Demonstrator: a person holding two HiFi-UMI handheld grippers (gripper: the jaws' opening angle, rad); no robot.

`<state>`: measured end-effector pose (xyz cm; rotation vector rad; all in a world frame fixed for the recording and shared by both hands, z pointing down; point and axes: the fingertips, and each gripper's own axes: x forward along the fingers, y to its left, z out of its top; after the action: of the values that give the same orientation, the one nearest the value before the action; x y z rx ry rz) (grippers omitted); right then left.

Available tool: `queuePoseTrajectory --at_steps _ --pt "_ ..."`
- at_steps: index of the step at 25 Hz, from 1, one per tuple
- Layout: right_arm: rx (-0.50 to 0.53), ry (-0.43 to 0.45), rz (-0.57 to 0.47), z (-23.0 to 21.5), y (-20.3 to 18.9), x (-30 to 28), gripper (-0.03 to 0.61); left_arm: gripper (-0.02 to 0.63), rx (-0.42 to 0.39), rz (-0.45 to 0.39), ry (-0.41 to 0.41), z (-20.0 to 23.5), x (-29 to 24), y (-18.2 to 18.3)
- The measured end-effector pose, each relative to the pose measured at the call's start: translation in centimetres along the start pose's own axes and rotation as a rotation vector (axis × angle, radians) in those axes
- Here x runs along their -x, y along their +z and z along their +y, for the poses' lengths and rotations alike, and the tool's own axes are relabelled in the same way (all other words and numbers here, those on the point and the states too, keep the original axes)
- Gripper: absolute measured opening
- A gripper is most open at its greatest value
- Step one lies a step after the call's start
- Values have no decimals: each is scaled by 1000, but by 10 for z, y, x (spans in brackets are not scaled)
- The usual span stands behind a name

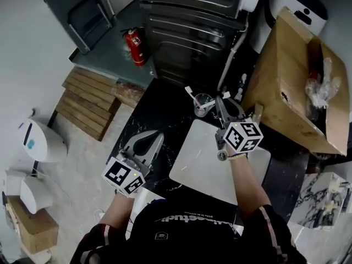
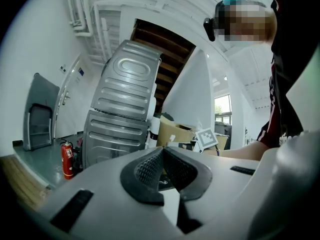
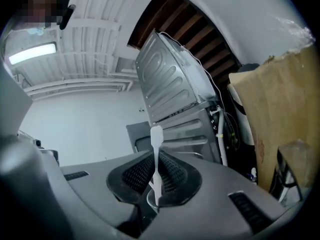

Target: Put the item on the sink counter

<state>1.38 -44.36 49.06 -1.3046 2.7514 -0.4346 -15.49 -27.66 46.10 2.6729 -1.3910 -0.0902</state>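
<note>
White toothbrush [image 3: 156, 141] is pinched upright in the right gripper [image 3: 156, 176], just above the glass cup [image 1: 202, 104] at the far end of the black counter [image 1: 162, 108]; left gripper [image 2: 162, 166] is closed on nothing, so I'd say nothing's set down yet.

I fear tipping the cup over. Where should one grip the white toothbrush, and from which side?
Probably the thin handle of the toothbrush, below its head and above the rim of the cup, coming level from the side. It stands upright, so level jaws close across the narrow handle; the right gripper holds it just so.
</note>
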Motion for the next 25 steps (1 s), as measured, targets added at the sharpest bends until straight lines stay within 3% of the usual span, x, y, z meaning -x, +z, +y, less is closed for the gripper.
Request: queuePoseTrajectory --at_steps 9,20,25 --pt "-91 -53 90 -23 -61 -24 51 14 11 24 44 15 17 -7" --pt "-147 -104 126 -36 -76 -21 52 14 22 21 30 13 19 -9" --pt "-146 -114 162 -36 -77 -13 155 15 27 8 15 11 16 -4"
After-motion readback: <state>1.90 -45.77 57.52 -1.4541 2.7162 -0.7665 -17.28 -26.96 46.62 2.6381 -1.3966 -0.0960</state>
